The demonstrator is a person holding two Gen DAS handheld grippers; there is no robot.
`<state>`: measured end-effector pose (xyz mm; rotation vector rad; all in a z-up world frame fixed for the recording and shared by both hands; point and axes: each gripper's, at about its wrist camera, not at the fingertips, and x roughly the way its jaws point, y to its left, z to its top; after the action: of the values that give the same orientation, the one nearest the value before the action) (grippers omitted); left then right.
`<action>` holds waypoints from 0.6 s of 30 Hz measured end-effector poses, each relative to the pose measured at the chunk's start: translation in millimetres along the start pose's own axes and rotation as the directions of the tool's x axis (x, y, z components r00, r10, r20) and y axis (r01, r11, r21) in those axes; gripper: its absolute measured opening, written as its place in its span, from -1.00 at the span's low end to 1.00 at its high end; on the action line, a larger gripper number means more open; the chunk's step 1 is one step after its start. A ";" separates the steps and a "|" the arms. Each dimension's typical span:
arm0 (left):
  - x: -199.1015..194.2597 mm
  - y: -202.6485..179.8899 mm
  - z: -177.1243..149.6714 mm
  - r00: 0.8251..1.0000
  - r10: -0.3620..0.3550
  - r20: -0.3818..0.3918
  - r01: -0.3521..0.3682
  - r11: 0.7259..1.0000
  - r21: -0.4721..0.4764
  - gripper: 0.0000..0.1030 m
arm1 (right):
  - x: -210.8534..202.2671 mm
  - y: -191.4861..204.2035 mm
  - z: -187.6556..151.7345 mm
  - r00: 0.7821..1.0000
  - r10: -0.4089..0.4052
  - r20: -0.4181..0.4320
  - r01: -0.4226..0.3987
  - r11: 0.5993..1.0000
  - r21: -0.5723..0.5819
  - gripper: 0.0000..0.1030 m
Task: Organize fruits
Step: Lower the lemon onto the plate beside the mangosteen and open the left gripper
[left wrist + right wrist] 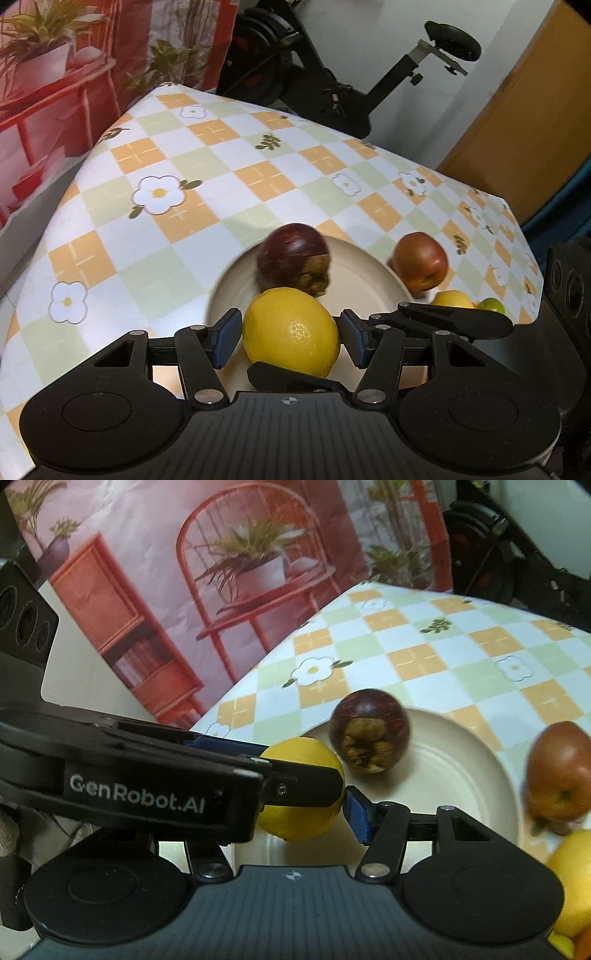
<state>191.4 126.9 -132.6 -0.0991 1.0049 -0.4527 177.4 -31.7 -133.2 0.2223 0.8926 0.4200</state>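
The bench [229, 173] wears a checked cloth of orange, green and white squares with flowers; its far corner sits near a red-printed backdrop [155, 602], and its near edge is hidden under the tool bodies. A cream plate [450, 760] lies toward the near edge, its nearest rim covered by both tools.

The left tool [290, 334] is clenched on a yellow lemon [291, 330], blue pads pressing either flank, the fruit held just over the plate's near half. In the right wrist view that same tool crosses the frame from the left and hides most of the right tool [295, 805]: only its right blue pad shows, close beside the lemon, so I cannot tell whether it grips, touches or stands released.

A dark purple mangosteen [293, 258], blurred, with its brownish underside turned to the camera, sits on the plate's far half. A red apple [421, 260] stands on the cloth just off the plate's right rim. Beyond the right tool's linkage, a second yellow fruit [452, 298] and a green one [491, 304] are mostly cut off.
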 end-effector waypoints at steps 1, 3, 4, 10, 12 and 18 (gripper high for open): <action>0.7 2.5 0.5 1.000 0.004 0.000 -0.004 1.000 -0.004 0.17 | 3.8 0.6 1.6 1.000 0.006 -0.010 -0.006 1.000 -0.005 0.15; 3.6 6.9 0.7 1.000 0.012 -0.001 -0.012 1.000 -0.017 0.17 | 9.1 2.3 2.8 1.000 0.010 -0.024 -0.011 1.000 -0.014 0.15; 4.7 8.3 -0.4 1.000 0.016 -0.001 -0.016 1.000 -0.022 0.17 | 12.7 2.9 4.2 0.999 0.012 -0.033 -0.012 1.000 -0.020 0.15; 10.7 11.3 -1.7 0.999 0.036 0.008 -0.036 0.999 -0.021 0.17 | 26.9 6.6 6.9 0.998 0.003 -0.058 -0.006 0.999 -0.042 0.15; 12.4 11.4 -1.6 0.999 0.034 0.011 -0.034 0.999 -0.023 0.17 | 29.5 7.0 7.0 0.998 -0.004 -0.057 0.001 0.999 -0.046 0.15; 14.2 12.0 -1.3 0.999 0.041 0.021 -0.040 0.999 -0.023 0.16 | 32.2 1.2 7.5 0.998 -0.011 -0.054 0.009 0.999 -0.033 0.15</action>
<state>200.6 132.1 -147.9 -0.1032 0.9892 -0.4027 200.8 -16.4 -150.9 0.1769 0.9394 0.4329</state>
